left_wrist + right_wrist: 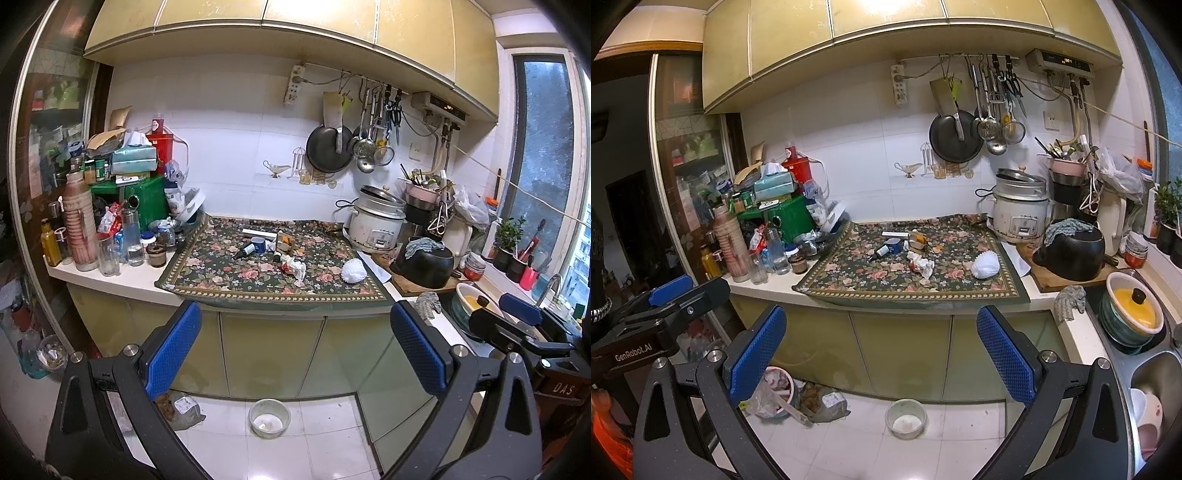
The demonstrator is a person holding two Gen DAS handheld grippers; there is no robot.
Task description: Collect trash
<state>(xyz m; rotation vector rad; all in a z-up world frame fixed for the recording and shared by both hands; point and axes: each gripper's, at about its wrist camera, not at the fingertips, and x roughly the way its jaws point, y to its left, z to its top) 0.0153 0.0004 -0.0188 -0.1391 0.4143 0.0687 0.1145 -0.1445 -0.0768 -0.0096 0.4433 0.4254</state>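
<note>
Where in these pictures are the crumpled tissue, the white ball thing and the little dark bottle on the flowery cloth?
Crumpled tissue [922, 266], right wrist view, on its white middle.
White ball [985, 265], right wrist view, on its ribbed centre.
Dark bottle [245, 251], left wrist view, on its body.

The right gripper [881, 345] hung wide open in front of the counter, gripping nothing. On the floral cloth [849, 275], a crumpled wrapper [921, 266] lay near the middle, a white ball [985, 264] by the right edge, a small dark bottle [880, 252] just left of centre.
</note>
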